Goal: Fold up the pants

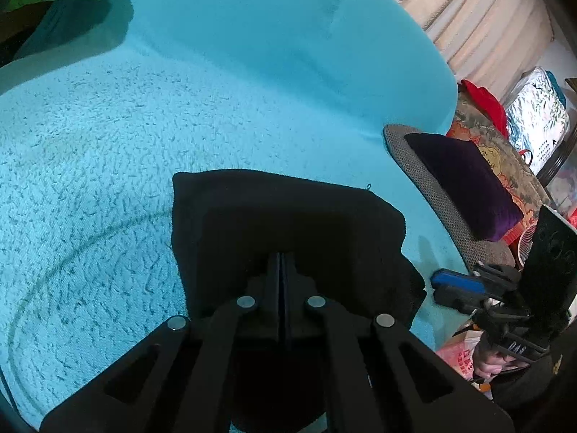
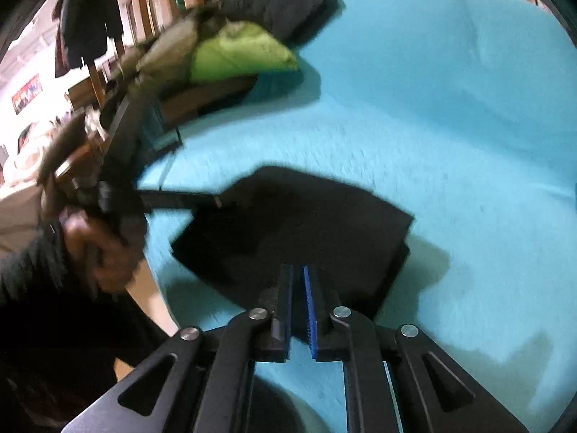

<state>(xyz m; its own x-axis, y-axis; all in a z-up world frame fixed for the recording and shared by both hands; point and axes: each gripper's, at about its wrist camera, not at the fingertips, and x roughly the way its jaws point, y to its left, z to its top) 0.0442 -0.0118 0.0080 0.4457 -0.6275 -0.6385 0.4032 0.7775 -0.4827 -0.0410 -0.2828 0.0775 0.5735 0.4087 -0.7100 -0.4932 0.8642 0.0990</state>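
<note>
Left tongs point(image 1: 280, 263) closed over the folded pants point(image 1: 288, 209) on the blue blanket point(image 1: 108, 144), right tongs point(image 2: 297, 281) slightly parted, empty, at the pants' near edge; recommend pressing the fold flat, edges squared.

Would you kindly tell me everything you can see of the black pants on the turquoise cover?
The black pants look like soft, matte knit fabric, folded into a compact, roughly rectangular stack of layers with fairly straight edges. They lie flat on the fluffy turquoise cover, near its edge. A small loose thread shows at one far corner. The left gripper, jaws together, is over the bundle; whether it pinches cloth cannot be told. The right gripper, jaws slightly apart, holds nothing.
</note>
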